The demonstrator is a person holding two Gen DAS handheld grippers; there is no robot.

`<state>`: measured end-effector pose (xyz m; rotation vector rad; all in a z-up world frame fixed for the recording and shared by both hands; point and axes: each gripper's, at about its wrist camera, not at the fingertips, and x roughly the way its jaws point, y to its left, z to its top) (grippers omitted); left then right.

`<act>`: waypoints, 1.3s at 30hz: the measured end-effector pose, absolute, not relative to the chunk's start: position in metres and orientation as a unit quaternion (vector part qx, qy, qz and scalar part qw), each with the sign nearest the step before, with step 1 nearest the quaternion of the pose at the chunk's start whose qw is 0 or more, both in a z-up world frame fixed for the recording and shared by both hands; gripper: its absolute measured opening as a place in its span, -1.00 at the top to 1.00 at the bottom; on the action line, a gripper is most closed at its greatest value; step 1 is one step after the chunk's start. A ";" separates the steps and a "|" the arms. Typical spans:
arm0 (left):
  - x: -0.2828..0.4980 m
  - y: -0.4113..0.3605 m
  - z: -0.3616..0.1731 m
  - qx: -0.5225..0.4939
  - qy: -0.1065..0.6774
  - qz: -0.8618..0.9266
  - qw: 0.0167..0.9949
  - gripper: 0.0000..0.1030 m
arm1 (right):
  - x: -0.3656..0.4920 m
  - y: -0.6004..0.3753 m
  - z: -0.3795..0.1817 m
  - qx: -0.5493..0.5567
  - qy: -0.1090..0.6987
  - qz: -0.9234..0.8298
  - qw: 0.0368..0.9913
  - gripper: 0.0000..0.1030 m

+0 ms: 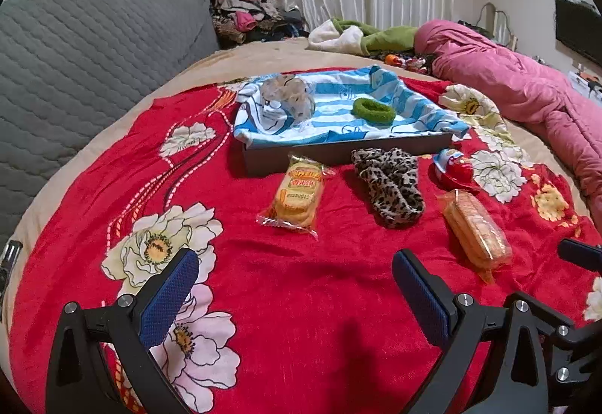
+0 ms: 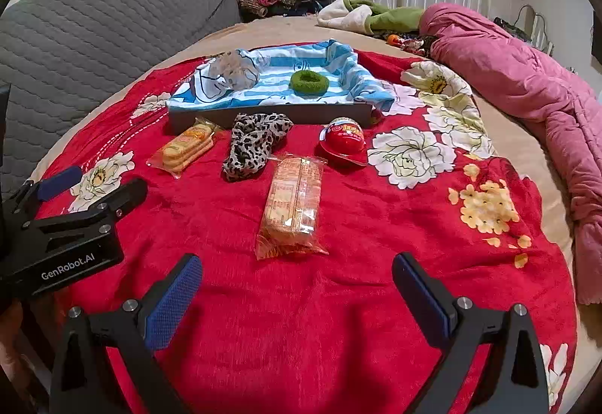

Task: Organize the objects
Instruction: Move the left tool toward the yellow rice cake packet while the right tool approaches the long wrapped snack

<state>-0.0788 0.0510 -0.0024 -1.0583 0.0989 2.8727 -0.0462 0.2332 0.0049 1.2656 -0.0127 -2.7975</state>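
We are in a bedroom, over a bed spread with a red floral blanket, white curtains and a rumpled pink quilt behind. At the far side of the blanket sits a shallow grey tray lined with a blue striped cloth. Inside it already lie a green hair tie and a pale, fluffy scrunchie.

Four things are not yet in the tray, all on the blanket in front of it: a small biscuit packet just before the tray's front wall, a leopard-print scrunchie beside it, a red snack cup to the right, and a longer cracker packet nearest us.

Our left gripper hangs low over bare blanket with its blue pads spread wide and nothing between them. Our right gripper is likewise spread and empty, with the cracker packet straight ahead of it.

We judge the sorting partly done, and this is the pause between picks (neither gripper holds anything). The next move probably calls for the right gripper to go forward to the cracker packet and close across its narrow width, gently, since the wrapper is slippery and the contents brittle. The left could take the biscuit packet or the leopard scrunchie.
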 end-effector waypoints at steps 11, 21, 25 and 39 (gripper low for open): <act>-0.097 0.050 -0.012 -0.355 0.033 0.934 0.038 -0.99 | -0.062 0.235 -0.006 0.423 -0.009 -0.906 0.033 -0.98; -0.116 0.049 -0.021 -0.363 0.035 0.930 0.040 -0.99 | -0.076 0.234 -0.012 0.431 -0.012 -0.902 0.030 -0.98; -0.125 0.046 -0.025 -0.368 0.034 0.929 0.037 -0.99 | -0.082 0.235 -0.016 0.436 -0.014 -0.900 0.030 -0.98; -0.150 0.046 -0.034 -0.378 0.036 0.924 0.045 -0.99 | -0.103 0.234 -0.026 0.450 -0.027 -0.892 0.028 -0.97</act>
